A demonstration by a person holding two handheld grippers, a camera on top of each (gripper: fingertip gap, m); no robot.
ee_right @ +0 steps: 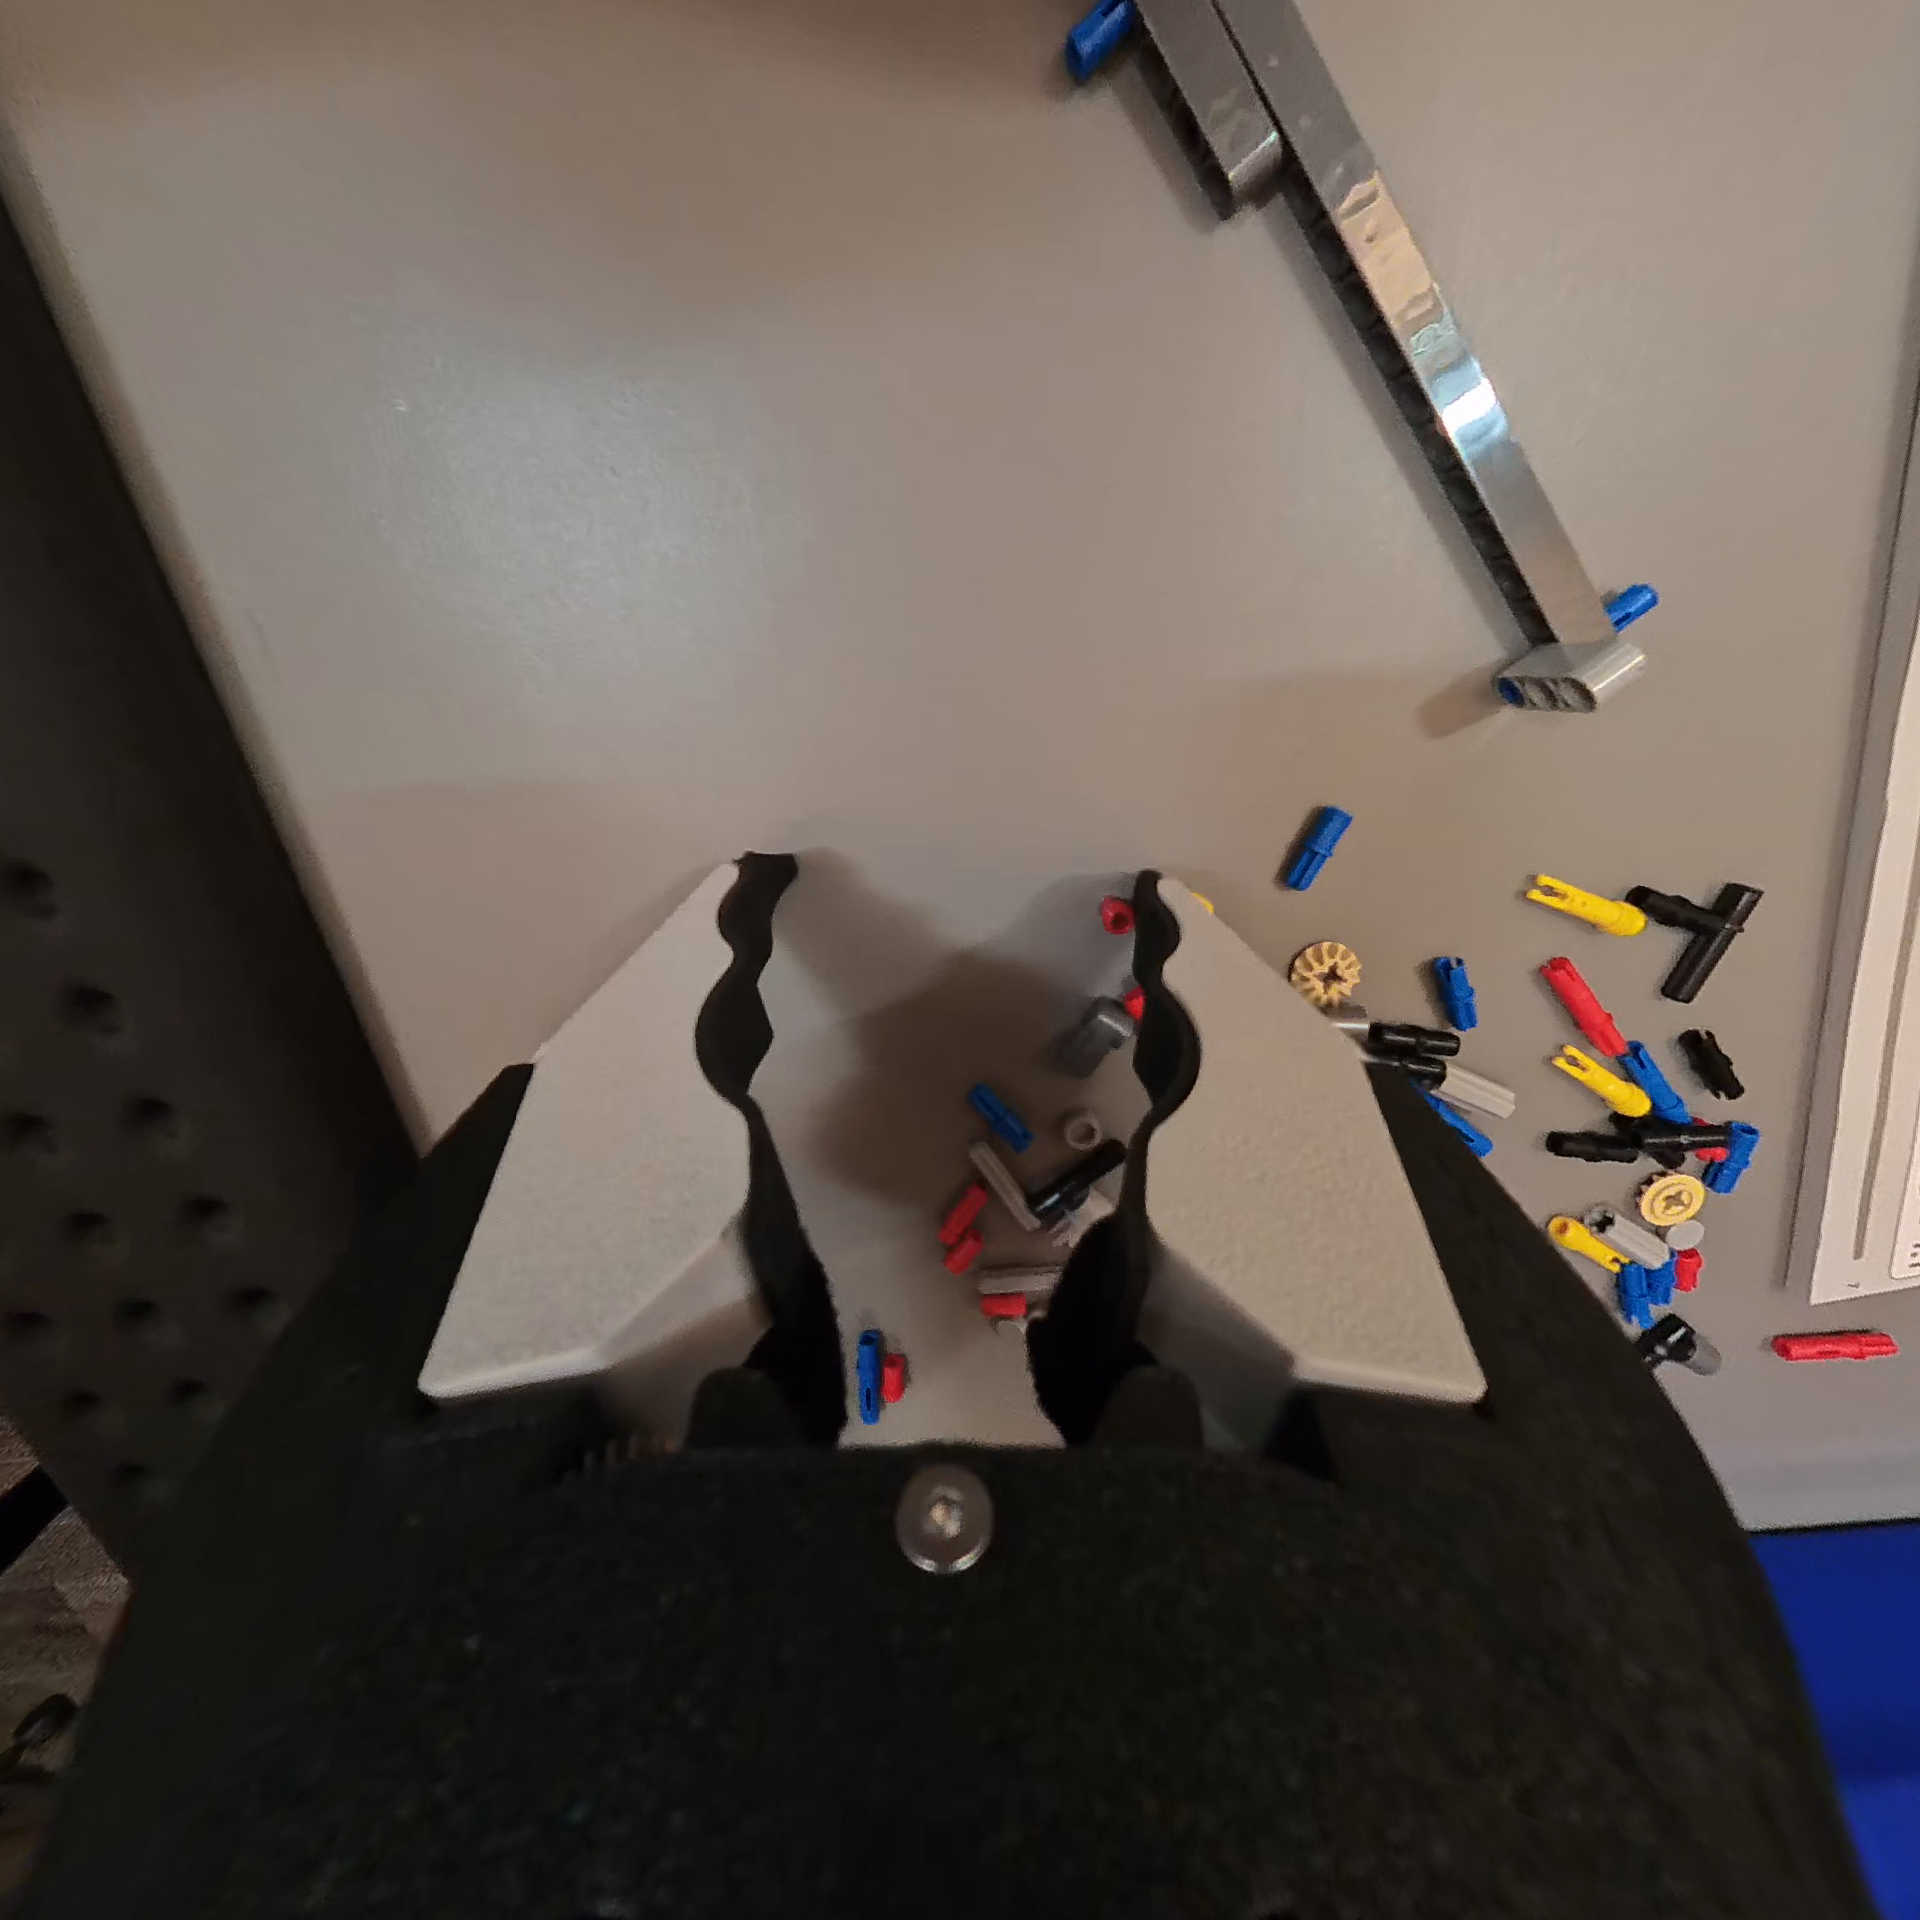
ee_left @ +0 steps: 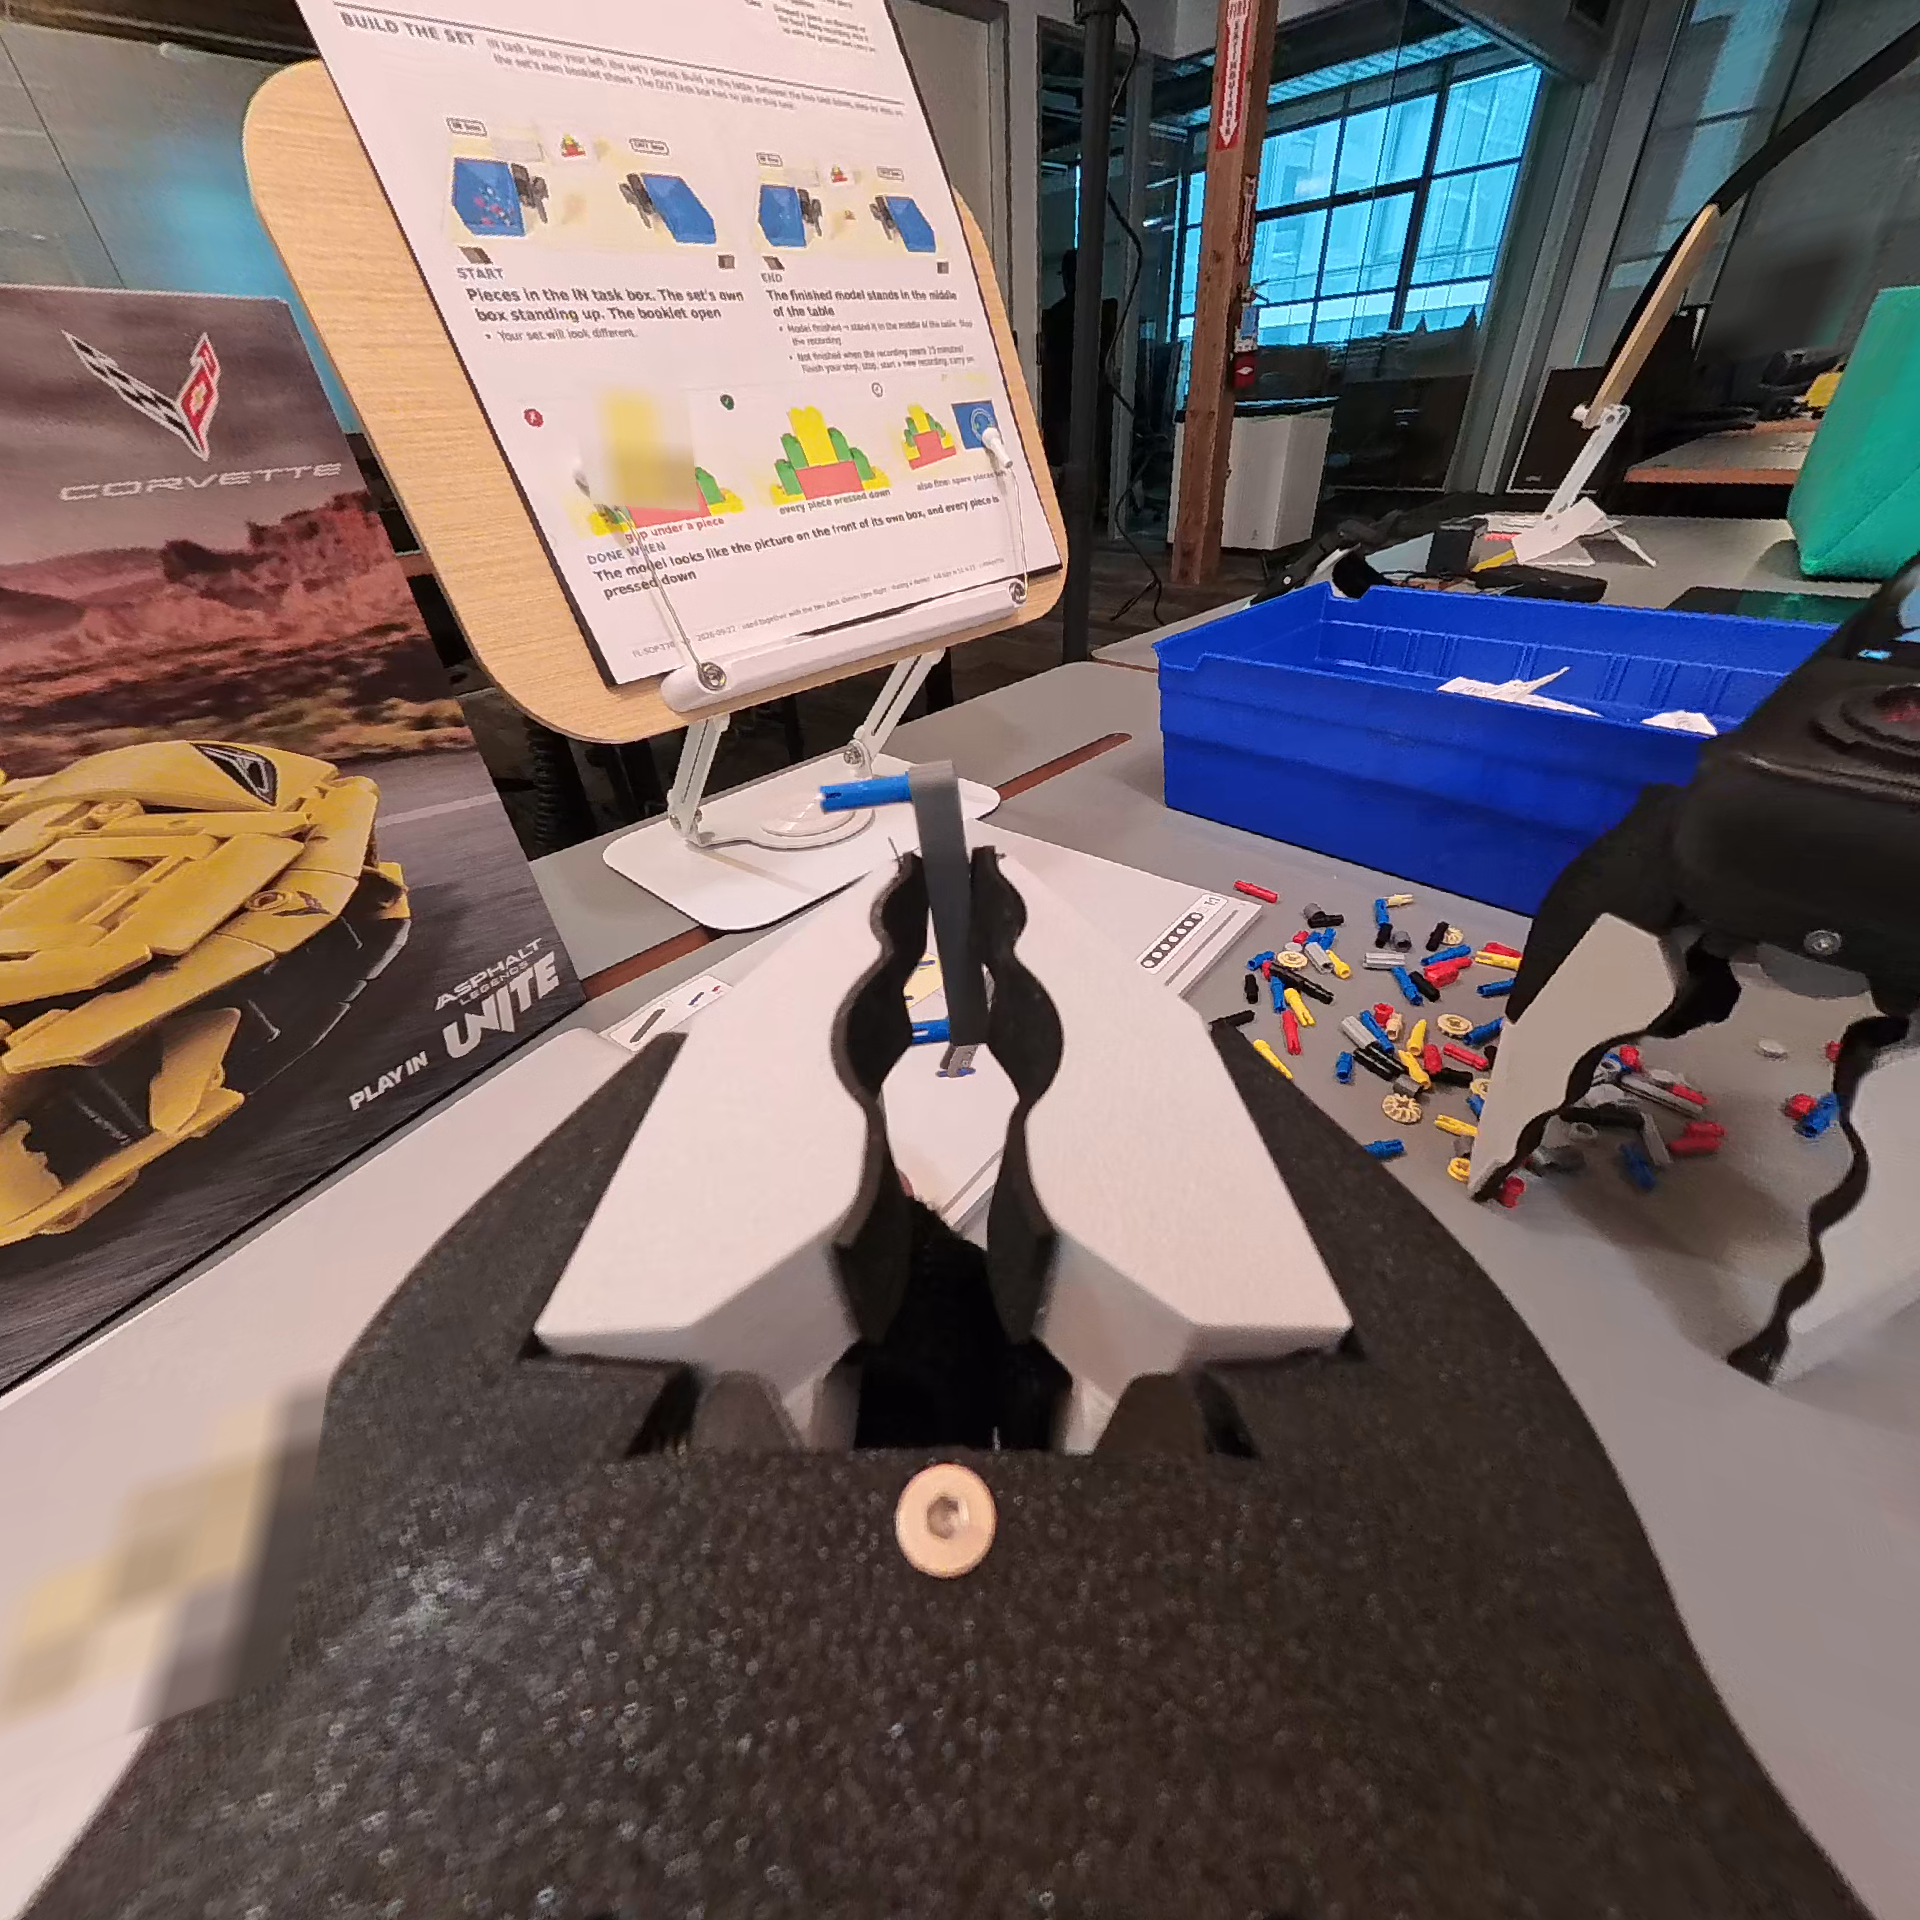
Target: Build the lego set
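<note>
Left gripper [ee_left: 951, 971] jaws clamped on grey Technic beam [ee_left: 948, 904], held upright for pinning. Right gripper [ee_right: 961, 883] jaws apart over loose pins [ee_right: 1013, 1195] on desk [ee_right: 623, 520], likely selecting 1.

Left gripper [ee_left: 951, 935]: fingers [ee_left: 1132, 1122] of matt, finely grained pale grey plastic, lined with wavy black rubbery pads; body [ee_left: 935, 1714] of rough, speckled black plastic with a shiny metal screw [ee_left: 943, 1520]. It clamps a smooth grey plastic beam [ee_left: 951, 904]. Table [ee_right: 520, 520]: smooth grey, faint sheen. At 3 o'clock in the left view, small glossy plastic pins [ee_left: 1382, 997]; beyond, at 2 o'clock, a glossy blue plastic bin [ee_left: 1455, 748]. At 11 o'clock, a wood-grain board [ee_left: 416, 447] holding a paper sheet [ee_left: 665, 312]. At 9 o'clock, a printed cardboard box [ee_left: 208, 727]. Right view, at 1 o'clock: a long grey beam [ee_right: 1455, 416], glossy with bright glare.
</note>
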